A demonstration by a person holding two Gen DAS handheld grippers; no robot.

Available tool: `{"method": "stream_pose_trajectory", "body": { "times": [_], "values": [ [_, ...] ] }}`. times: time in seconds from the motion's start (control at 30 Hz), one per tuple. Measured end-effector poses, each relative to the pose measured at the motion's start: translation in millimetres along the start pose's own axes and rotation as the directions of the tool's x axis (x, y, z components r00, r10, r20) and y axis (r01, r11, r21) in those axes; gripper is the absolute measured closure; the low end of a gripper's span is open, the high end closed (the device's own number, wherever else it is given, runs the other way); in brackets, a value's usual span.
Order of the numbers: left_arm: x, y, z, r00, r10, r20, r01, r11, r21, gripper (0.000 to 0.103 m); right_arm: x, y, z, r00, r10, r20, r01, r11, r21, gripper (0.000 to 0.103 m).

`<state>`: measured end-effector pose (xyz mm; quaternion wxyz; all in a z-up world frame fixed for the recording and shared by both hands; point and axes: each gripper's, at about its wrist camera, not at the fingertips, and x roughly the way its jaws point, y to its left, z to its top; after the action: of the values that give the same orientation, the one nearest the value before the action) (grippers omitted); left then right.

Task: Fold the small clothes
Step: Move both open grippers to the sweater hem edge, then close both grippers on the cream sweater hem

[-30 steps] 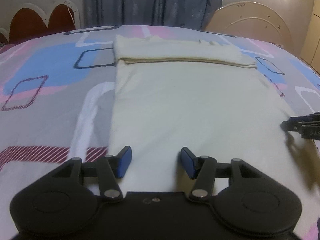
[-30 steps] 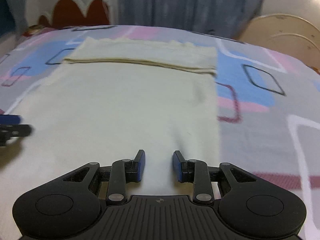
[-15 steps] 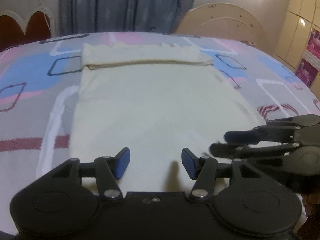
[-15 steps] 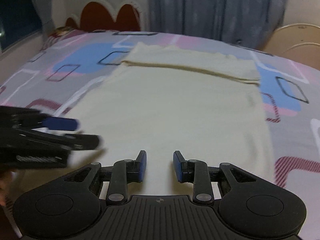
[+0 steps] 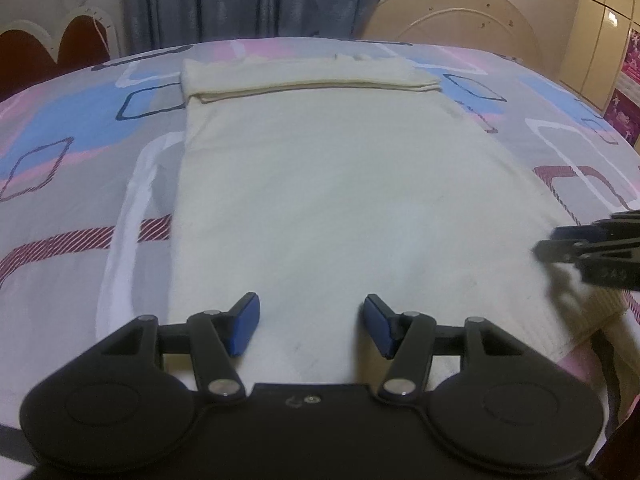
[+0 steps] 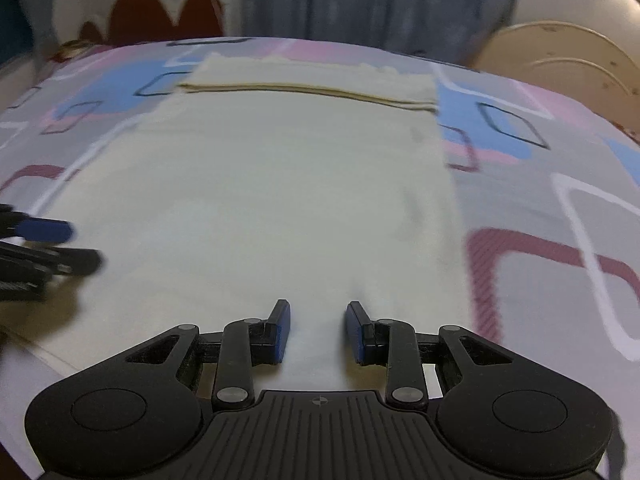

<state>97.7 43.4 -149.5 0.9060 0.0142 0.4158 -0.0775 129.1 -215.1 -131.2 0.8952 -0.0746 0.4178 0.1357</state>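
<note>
1. Your left gripper [image 5: 311,326] has its blue-padded fingers [image 5: 243,323] spread wide, with nothing between them; they hang over the near edge of the cloth [image 5: 320,184].
2. Your right gripper [image 6: 318,330] also stands apart at the pads, though with a narrower gap, and it too holds nothing. It sits above the near right part of the cloth [image 6: 280,184].
3. You have a cream cloth lying flat along the middle of the bed [image 5: 68,152]. Its far end is folded back on itself into a band [image 5: 304,76] with a visible layered edge. The main panel is smooth, with a few faint marks. The near right corner shows a ribbed hem that runs off the bed edge in the left wrist view.
4. Around it you have a bedsheet [image 6: 540,200] patterned in grey, pink and blue with outlined squares, a grey curtain [image 5: 256,0] behind, a red scalloped headboard [image 5: 44,48] at far left and a round beige board [image 5: 452,20] at far right.
5. Each gripper shows at the side of the other's view: the right one at the right edge over the cloth's right margin, the left one at the left edge, blurred. Neither blocks the folded band.
6. Against half a second ago, the two grippers are farther apart: the right one has drawn back toward the frame edge in the left view. Both finger gaps look unchanged, and the cloth lies as it did.
</note>
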Motion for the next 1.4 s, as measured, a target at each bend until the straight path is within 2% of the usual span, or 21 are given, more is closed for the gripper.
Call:
{"method": "stream_pose_trajectory", "body": {
  "times": [0.2,0.47,0.53,0.6,0.7,0.8,0.9,1.0,1.1,1.13,1.17,1.23,1.27,1.3,1.33,1.37,1.4],
  "values": [
    [-8.5,2.3,-1.0,1.000,0.002,-0.001,-0.002,0.999,-0.037,0.045,-10.1,-12.9,-3.6,1.000,-0.030,-0.004,0.030,0.999,0.032,0.073],
    [-38.3,24.0,-9.1,1.000,0.024,0.020,-0.022,0.995,-0.101,0.033,-34.6,-10.1,-6.0,1.000,0.004,0.019,-0.005,0.997,0.076,0.073],
    [-42.6,33.1,-16.8,1.000,0.026,0.004,-0.026,0.992,-0.125,0.033,-38.1,-12.9,-11.0,1.000,0.000,0.011,-0.001,0.995,0.095,0.069],
    [-44.0,42.7,-25.6,1.000,0.017,-0.019,-0.020,0.985,-0.169,0.033,-41.1,-18.8,-17.2,1.000,-0.006,0.002,0.006,0.993,0.122,0.053],
    [-42.1,52.5,-35.6,0.999,-0.007,-0.051,-0.004,0.976,-0.220,0.037,-43.5,-28.3,-27.1,1.000,-0.022,-0.019,0.025,0.988,0.154,0.052],
    [-43.2,54.2,-39.4,0.998,-0.030,-0.050,0.018,0.973,-0.229,0.038,-44.0,-36.3,-34.3,0.999,-0.037,-0.037,0.044,0.983,0.180,0.052],
    [-43.0,55.4,-39.5,0.997,-0.056,-0.058,0.040,0.965,-0.259,0.042,-43.7,-42.8,-38.5,0.998,-0.043,-0.050,0.053,0.978,0.202,0.052],
    [-42.1,58.0,-39.9,0.994,-0.093,-0.065,0.070,0.953,-0.296,0.058,-43.8,-45.8,-39.2,0.997,-0.048,-0.053,0.059,0.975,0.215,0.052],
    [-40.0,60.3,-38.9,0.986,-0.141,-0.085,0.105,0.936,-0.335,0.079,-40.3,-49.0,-38.7,0.997,-0.044,-0.067,0.058,0.973,0.225,0.052],
    [-38.2,61.2,-38.6,0.981,-0.167,-0.094,0.125,0.929,-0.349,0.089,-40.2,-49.2,-38.2,0.996,-0.040,-0.074,0.056,0.972,0.230,0.052],
    [-36.3,61.8,-38.4,0.977,-0.187,-0.098,0.141,0.922,-0.361,0.093,-40.1,-49.6,-37.9,0.996,-0.034,-0.082,0.052,0.971,0.233,0.052],
    [-34.5,60.7,-37.3,0.974,-0.207,-0.097,0.158,0.917,-0.366,0.095,-40.4,-51.8,-36.5,0.996,-0.011,-0.090,0.034,0.965,0.260,0.053],
    [-33.8,59.2,-36.2,0.973,-0.213,-0.093,0.167,0.917,-0.362,0.095,-40.9,-53.3,-36.4,0.996,0.000,-0.093,0.026,0.962,0.271,0.057],
    [-33.2,57.7,-34.7,0.971,-0.224,-0.087,0.179,0.916,-0.359,0.096,-41.6,-54.6,-36.2,0.996,0.014,-0.093,0.012,0.960,0.280,0.067],
    [-33.2,56.4,-34.0,0.969,-0.232,-0.083,0.190,0.916,-0.354,0.096,-42.6,-56.5,-35.7,0.995,0.035,-0.091,-0.007,0.956,0.292,0.073],
    [-33.2,54.7,-31.5,0.968,-0.240,-0.078,0.200,0.917,-0.346,0.096,-43.1,-57.3,-35.2,0.994,0.056,-0.091,-0.026,0.953,0.302,0.086],
    [-33.4,53.1,-28.7,0.966,-0.248,-0.071,0.211,0.918,-0.336,0.096,-42.9,-58.3,-33.9,0.993,0.076,-0.094,-0.044,0.951,0.307,0.092]
  ]
}}
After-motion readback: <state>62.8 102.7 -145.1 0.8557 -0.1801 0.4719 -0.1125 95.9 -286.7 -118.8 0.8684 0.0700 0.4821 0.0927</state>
